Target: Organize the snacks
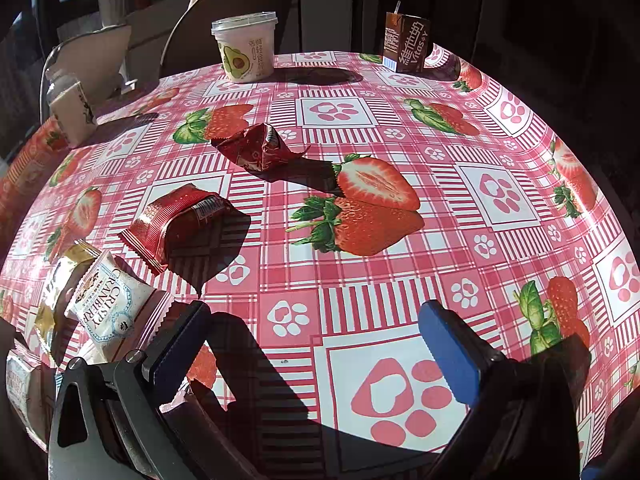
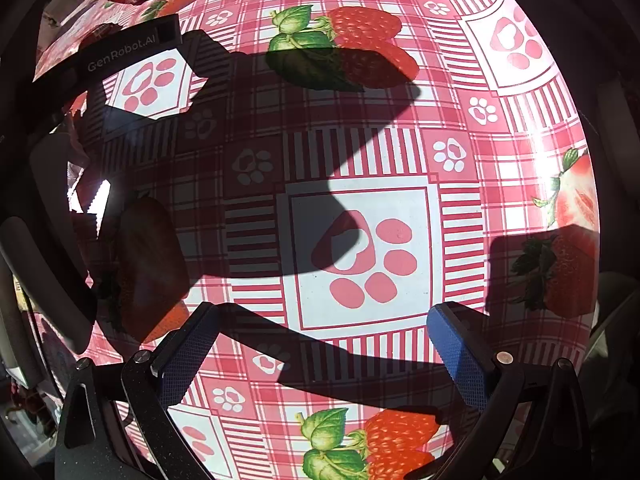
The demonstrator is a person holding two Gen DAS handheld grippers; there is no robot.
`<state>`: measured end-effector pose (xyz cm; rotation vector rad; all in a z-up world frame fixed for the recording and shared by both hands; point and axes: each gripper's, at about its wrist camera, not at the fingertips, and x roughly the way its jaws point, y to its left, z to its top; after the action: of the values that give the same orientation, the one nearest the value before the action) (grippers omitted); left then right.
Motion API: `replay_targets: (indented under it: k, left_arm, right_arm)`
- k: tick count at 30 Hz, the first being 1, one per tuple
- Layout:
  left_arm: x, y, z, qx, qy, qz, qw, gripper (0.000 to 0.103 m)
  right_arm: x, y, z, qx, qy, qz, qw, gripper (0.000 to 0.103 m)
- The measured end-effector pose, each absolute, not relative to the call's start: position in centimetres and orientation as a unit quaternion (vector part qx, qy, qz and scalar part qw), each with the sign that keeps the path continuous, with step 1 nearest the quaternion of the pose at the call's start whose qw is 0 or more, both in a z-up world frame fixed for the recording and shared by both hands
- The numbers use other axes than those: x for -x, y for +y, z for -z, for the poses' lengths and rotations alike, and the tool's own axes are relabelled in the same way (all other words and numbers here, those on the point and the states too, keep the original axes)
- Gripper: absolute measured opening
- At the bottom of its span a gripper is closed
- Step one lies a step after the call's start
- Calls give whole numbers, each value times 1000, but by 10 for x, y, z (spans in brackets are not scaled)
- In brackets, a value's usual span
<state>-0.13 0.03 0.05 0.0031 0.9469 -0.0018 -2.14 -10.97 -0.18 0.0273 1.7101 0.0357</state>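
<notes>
My left gripper [image 1: 316, 344] and right gripper [image 2: 320, 344] hung wide apart over the desk [image 1: 400, 280], holding nothing. Red packs [image 1: 180, 224] lay scattered mid-desk; cranberry packs [image 1: 108, 304] were piled at its left edge, probably so I could sort them.

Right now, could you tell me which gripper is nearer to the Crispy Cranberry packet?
Left. The left gripper hangs open with the Crispy Cranberry packet just beside its left finger. The right gripper, also open, looks down on bare tablecloth; the packet is not in its view.
</notes>
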Motion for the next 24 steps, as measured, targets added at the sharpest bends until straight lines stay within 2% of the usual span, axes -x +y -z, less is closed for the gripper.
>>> replay_targets:
  k: [24]
  left_arm:
    - [1,0,-1,-3,463,3,886,103]
  right_arm:
    - [3,-109,5,-19,780,-24,625,103]
